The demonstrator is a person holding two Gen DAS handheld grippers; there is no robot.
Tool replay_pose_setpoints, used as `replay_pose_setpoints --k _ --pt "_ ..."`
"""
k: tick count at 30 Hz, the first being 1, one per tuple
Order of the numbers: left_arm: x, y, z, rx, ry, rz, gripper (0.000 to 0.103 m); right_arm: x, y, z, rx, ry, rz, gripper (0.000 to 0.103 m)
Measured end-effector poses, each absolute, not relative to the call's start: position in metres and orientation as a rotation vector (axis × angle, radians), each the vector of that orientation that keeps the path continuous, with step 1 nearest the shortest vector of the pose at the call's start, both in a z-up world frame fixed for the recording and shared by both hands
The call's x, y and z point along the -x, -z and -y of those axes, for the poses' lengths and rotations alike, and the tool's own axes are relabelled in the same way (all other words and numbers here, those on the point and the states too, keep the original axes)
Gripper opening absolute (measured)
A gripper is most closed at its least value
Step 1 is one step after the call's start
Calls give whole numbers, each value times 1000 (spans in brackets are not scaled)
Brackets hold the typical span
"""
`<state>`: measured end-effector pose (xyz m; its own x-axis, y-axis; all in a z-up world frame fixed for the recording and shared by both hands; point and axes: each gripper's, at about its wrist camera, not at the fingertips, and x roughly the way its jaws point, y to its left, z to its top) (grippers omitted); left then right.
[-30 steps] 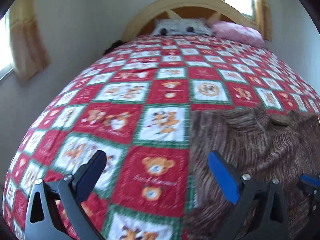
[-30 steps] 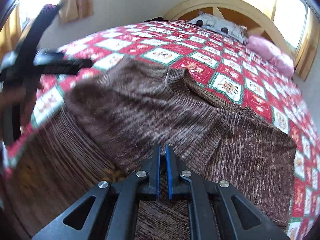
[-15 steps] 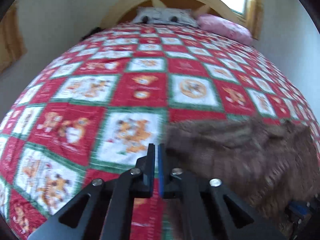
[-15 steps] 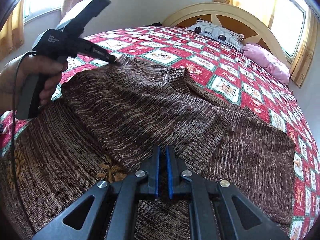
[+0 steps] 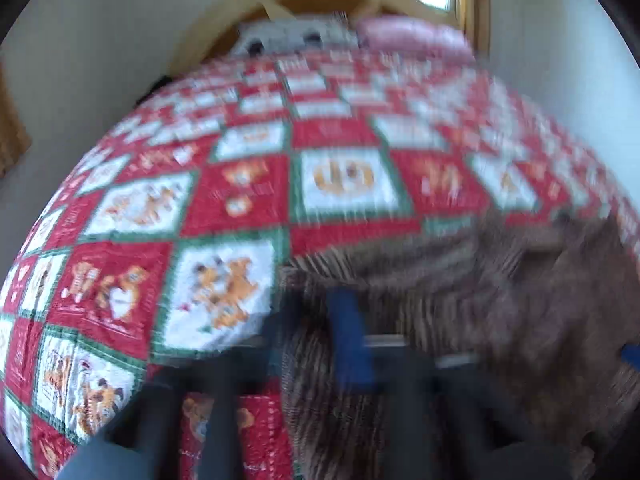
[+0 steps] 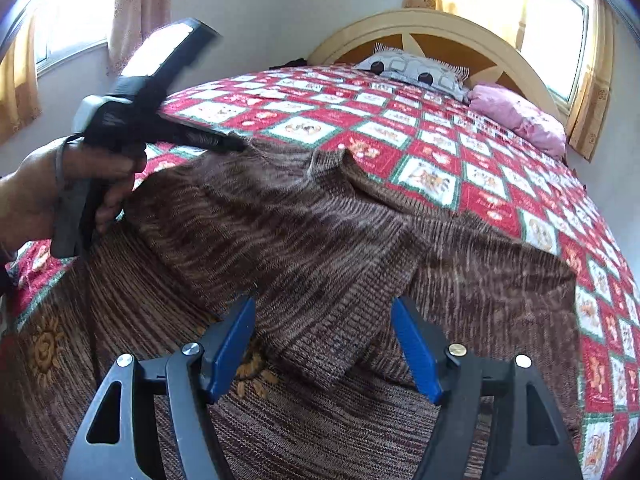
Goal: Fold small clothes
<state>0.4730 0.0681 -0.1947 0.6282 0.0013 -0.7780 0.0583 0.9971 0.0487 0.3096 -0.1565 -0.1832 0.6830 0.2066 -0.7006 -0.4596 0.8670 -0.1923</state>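
A brown striped knit sweater (image 6: 304, 240) lies on the bed, with one part folded over its body; it also shows blurred in the left wrist view (image 5: 480, 320). My right gripper (image 6: 324, 344) is open, its blue pads either side of the folded flap's lower corner, holding nothing. My left gripper (image 5: 316, 320) is motion-blurred at the sweater's far left edge; its jaws look slightly apart with knit fabric by them. In the right wrist view the left gripper (image 6: 236, 145) touches the sweater's upper left corner.
The bed carries a red, white and green patchwork quilt (image 6: 480, 152). A grey patterned pillow (image 6: 416, 72) and a pink pillow (image 6: 520, 116) lie by the curved wooden headboard (image 6: 440, 28). Curtained windows (image 6: 556, 20) flank the bed.
My right gripper has opened and let go of the sweater flap, which now lies flat. My left gripper, shut half a second ago, is moving fast and its jaws look parted.
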Motion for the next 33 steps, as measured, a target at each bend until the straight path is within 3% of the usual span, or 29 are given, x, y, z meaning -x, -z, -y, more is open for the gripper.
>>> replay_pose_setpoints --k 3,7,14,16,18,19,20,25,33 --pt "-476 192 -67 -132 -42 -848 7 -316 193 155 379 -362 -767 71" --pt "-481 196 -96 -4 -125 -862 9 -319 194 159 358 -364 -781 71" --pt "-482 199 -74 -168 -252 -871 10 -331 197 170 281 -378 -828 78" --pt "-471 189 -82 -110 -220 -841 22 -334 198 172 252 -385 -849 78" --pt "-453 176 -92 -67 -261 -810 50 -335 197 175 230 -398 -871 78" --pt "-441 169 -95 -45 -265 -789 72 -334 194 178 217 -409 -881 78" --pt "-425 161 -96 -23 -258 -753 77 -331 192 179 214 -412 -883 78" --pt "-356 150 -88 -51 -179 -697 86 -301 174 194 245 -402 -855 78" --pt "-307 158 -60 -61 -95 -755 86 -266 176 216 284 -341 -861 78"
